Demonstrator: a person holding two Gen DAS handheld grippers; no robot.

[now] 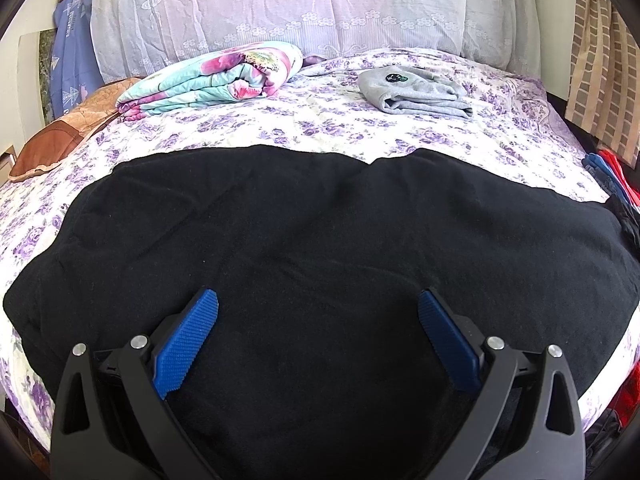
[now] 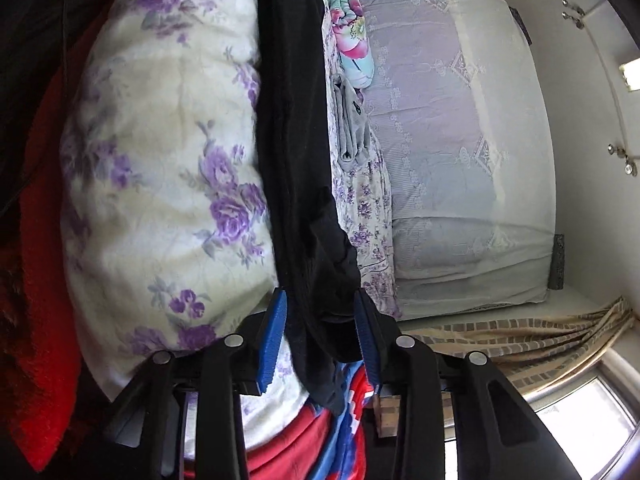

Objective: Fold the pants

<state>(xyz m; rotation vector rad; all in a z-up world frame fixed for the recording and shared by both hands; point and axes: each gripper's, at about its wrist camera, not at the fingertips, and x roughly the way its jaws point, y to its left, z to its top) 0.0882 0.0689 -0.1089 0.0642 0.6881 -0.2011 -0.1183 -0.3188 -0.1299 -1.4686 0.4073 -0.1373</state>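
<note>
The black pants (image 1: 320, 248) lie spread flat across the purple-flowered bedspread (image 1: 360, 128). My left gripper (image 1: 318, 300) is open and hovers over the near edge of the pants, blue pads wide apart, holding nothing. In the right wrist view, which is rolled sideways, the pants (image 2: 296, 160) run as a dark band along the bed edge. My right gripper (image 2: 320, 300) has its blue pads on either side of a bunched end of the pants, with a gap between pads and cloth; a firm pinch does not show.
A folded grey garment (image 1: 416, 92) and a folded floral quilt (image 1: 216, 76) lie at the far side of the bed before the lace-covered pillows (image 1: 300, 4). Red and blue cloth (image 2: 320, 440) hangs at the bed's right edge. A brown cushion (image 1: 60, 140) sits left.
</note>
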